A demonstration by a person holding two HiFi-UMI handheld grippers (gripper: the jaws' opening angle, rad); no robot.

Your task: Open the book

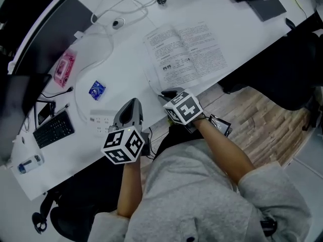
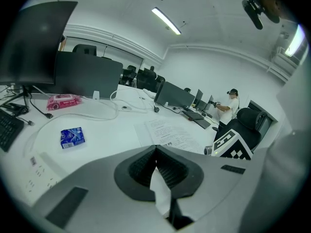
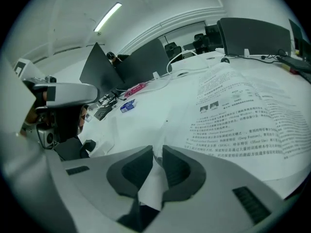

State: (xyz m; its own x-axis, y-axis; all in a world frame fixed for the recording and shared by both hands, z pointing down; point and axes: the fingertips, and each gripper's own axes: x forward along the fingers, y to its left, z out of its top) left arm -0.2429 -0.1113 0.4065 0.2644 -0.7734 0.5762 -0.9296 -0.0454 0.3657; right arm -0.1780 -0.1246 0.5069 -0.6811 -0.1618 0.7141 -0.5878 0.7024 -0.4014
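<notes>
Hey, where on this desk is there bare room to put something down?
Bare desk lies between the blue packet and the open book. Toward the monitor it's crowded: keyboard, pink packet, cables.

white desk [image 1: 126, 69] | wood-plank floor [image 1: 262, 115] | ceiling strip lights [image 2: 166, 20] lit | dark monitors [image 2: 87, 74] | black chair [image 1: 298, 69]

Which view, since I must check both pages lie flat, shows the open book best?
The head view: the whole open book, both pages visible. The right gripper view shows only part of it, up close; the left gripper view shows it small and distant.
</notes>
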